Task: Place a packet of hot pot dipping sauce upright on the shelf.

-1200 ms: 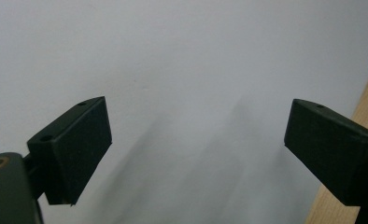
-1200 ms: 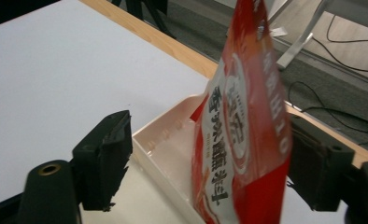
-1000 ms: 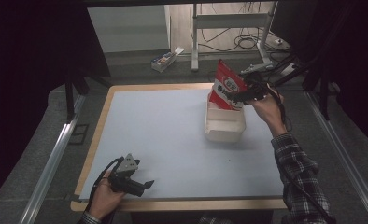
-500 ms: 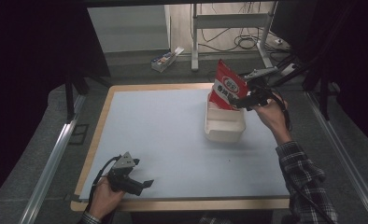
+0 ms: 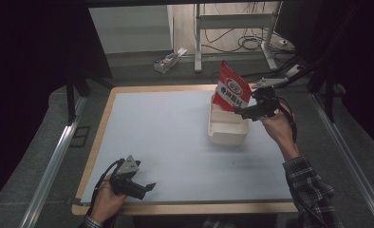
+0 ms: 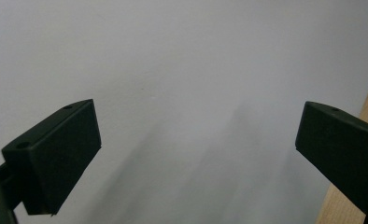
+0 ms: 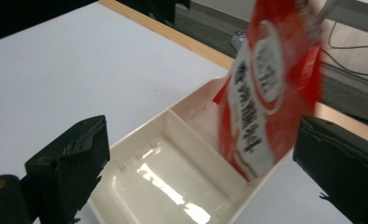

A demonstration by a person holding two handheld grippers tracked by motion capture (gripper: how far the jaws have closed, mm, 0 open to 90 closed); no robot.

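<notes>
Pale grey-blue surface [image 5: 175, 142] with a wooden rim, broad and mostly bare, spread ahead of both sets of jaws. Under the left gripper's jaws, plain surface and, at their one side, a strip of the wooden rim.

White tray [image 5: 228, 129], long and split by a low wall into two compartments, just ahead of and below the right gripper's jaws. In the right gripper view, tray [image 7: 173, 163] between the two jaws' lines of sight: near compartment glossy and bare, far compartment taken up by the pouch.

Red and white pouch [image 5: 231, 93], standing tilted in the tray's far compartment, bottom edge down inside, top leaning up and away over the far rim. In the right gripper view, pouch [image 7: 266, 93] close before the jaw on that view's right; blurred, so touching or just clear cannot be told.

Right gripper [image 5: 239, 113], held in a hand beside the tray's far end: jaws wide apart, just been opening, pressing on nothing, pouch no longer pinched between them.

Left gripper [image 5: 149, 186], gripped low at the near edge of the surface, well apart from tray and pouch: jaws spread wide, nothing between them, hovering close over the bare surface.
</notes>
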